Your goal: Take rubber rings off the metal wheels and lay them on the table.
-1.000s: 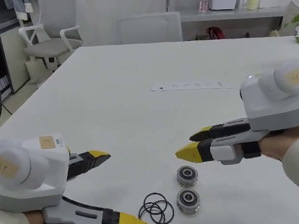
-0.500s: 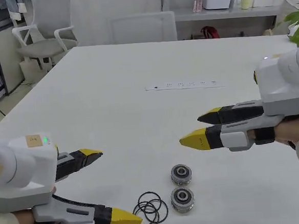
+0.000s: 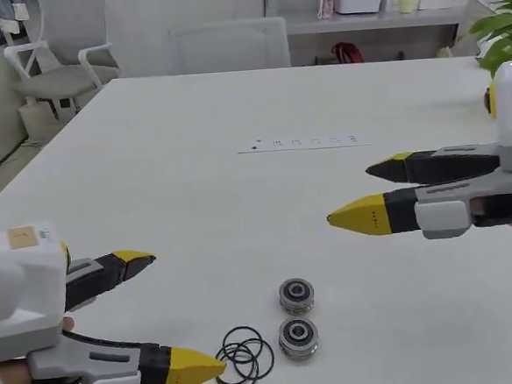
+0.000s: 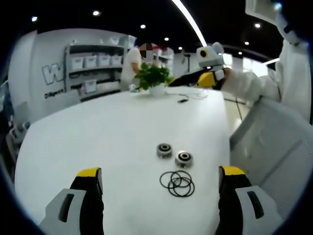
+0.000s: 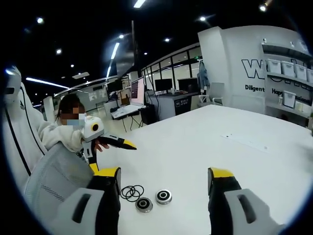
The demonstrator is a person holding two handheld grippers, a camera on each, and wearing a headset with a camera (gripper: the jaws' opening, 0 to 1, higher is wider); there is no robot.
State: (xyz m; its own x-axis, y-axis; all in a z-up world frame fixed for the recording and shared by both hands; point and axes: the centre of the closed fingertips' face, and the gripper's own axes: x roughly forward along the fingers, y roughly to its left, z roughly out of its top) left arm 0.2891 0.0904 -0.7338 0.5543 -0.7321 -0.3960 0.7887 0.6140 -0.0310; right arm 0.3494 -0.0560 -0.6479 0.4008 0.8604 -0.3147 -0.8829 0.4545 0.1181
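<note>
Low in the middle of the head view, on the white worktop (image 3: 194, 187), we see two metal wheels, a farther wheel (image 3: 297, 295) and a nearer wheel (image 3: 298, 338). They sit just beside each other, both flat with the bore facing up. A loose heap of rubber rings (image 3: 244, 358) lies just left of the nearer wheel. We cannot tell at this size whether either wheel carries a ring.

Our left tongs (image 3: 185, 311) come in from the lower left, spread wide and holding nothing. Their lower yellow tip is just beside the heap, though we cannot tell whether it touches. In the left gripper view the wheels and rings lie straight ahead between the jaws.

Our right tongs (image 3: 351, 194) hang at the right edge, well apart from the wheels, up and to the right of them. They are also wide and hold nothing.

We judge the left tongs the nearer pair, with the wheels a short reach to their right
</note>
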